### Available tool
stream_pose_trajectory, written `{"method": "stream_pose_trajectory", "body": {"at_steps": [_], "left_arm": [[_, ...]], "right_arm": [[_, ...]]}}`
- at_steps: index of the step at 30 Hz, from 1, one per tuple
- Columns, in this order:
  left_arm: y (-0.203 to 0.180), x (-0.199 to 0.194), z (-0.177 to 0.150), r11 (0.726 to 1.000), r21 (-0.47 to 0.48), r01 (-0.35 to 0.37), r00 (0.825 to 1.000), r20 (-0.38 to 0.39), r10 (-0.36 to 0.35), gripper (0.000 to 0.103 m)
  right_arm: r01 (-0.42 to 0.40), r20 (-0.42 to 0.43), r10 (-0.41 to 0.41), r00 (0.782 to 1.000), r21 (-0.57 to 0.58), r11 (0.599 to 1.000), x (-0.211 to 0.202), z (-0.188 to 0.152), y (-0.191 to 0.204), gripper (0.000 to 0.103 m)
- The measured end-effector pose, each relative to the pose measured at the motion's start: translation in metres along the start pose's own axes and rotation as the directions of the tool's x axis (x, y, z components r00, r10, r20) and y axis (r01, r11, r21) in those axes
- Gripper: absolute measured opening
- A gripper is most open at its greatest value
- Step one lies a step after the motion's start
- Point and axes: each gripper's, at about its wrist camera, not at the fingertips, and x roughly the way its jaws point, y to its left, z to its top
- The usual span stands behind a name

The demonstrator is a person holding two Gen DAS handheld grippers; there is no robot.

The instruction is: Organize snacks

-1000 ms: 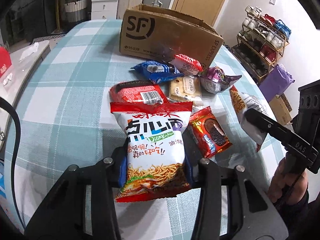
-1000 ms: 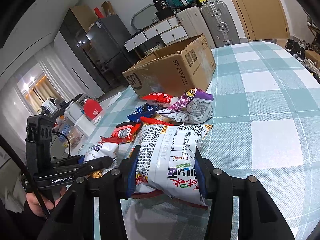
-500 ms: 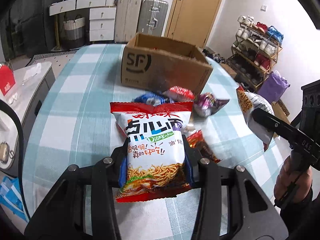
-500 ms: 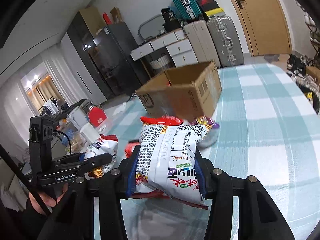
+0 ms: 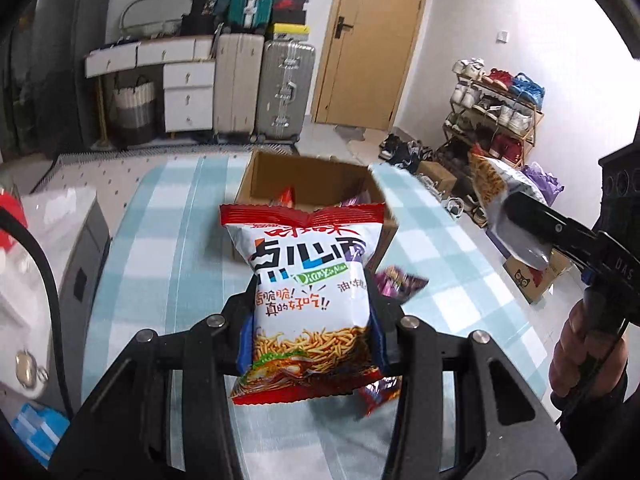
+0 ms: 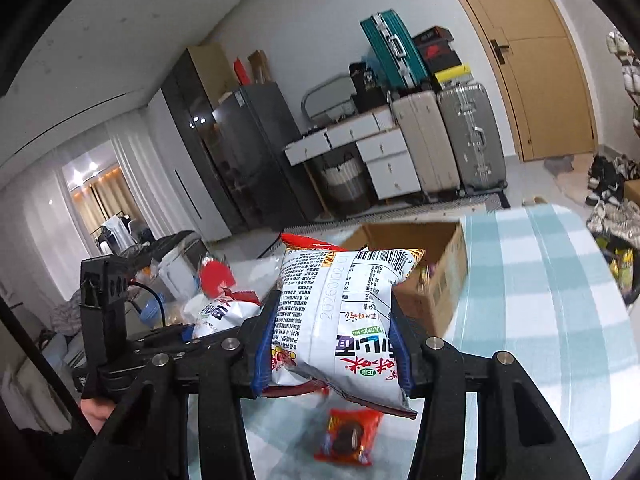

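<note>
Left wrist: both claws grip noodle bags (image 5: 308,300), hiding much of the carton (image 5: 312,184).

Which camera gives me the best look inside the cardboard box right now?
The left wrist view: the cardboard box sits straight ahead with its opening facing the camera and packets showing inside. In the right wrist view the box is blurred, seen side-on and partly hidden behind the held noodle snack bag.

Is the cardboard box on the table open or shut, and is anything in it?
Open: the cardboard box shows its inside from above, with a red packet inside.
</note>
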Motion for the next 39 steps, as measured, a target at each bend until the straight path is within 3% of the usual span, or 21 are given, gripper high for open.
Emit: {"method": "stream_pose_trajectory", "body": {"at_steps": [10, 13, 20, 26, 34, 39], "left_arm": [[-0.022, 0.0, 0.063, 0.999, 0.053, 0.005, 1.0, 0.027, -0.006, 0.041], [-0.025, 0.008, 0.088, 0.997, 0.07, -0.024, 0.999, 0.047, 0.02, 0.041], [-0.032, 0.04, 0.146, 0.995, 0.085, -0.048, 0.998, 0.042, 0.044, 0.041], [-0.031, 0.086, 0.181, 0.996, 0.084, -0.038, 0.999, -0.015, 0.039, 0.041], [-0.004, 0.164, 0.191, 1.0, 0.018, -0.024, 0.993, -0.119, 0.026, 0.042], [0.011, 0.208, 0.178, 0.999, 0.022, -0.043, 0.986, -0.163, 0.046, 0.042]], "right_arm": [[0.003, 0.028, -0.002, 1.0, -0.032, 0.999, 0.012, 0.065, 0.011, 0.048], [0.015, 0.025, -0.014, 1.0, -0.054, 0.998, 0.022, 0.083, 0.016, 0.048], [0.039, 0.002, -0.039, 0.999, -0.057, 0.998, 0.051, 0.118, 0.013, 0.048], [0.072, -0.029, -0.074, 0.997, -0.063, 0.995, 0.087, 0.137, 0.002, 0.048], [0.107, -0.111, -0.11, 0.988, -0.031, 0.994, 0.15, 0.137, -0.024, 0.048], [0.129, -0.154, -0.13, 0.98, -0.014, 0.992, 0.18, 0.131, -0.043, 0.048]]}}
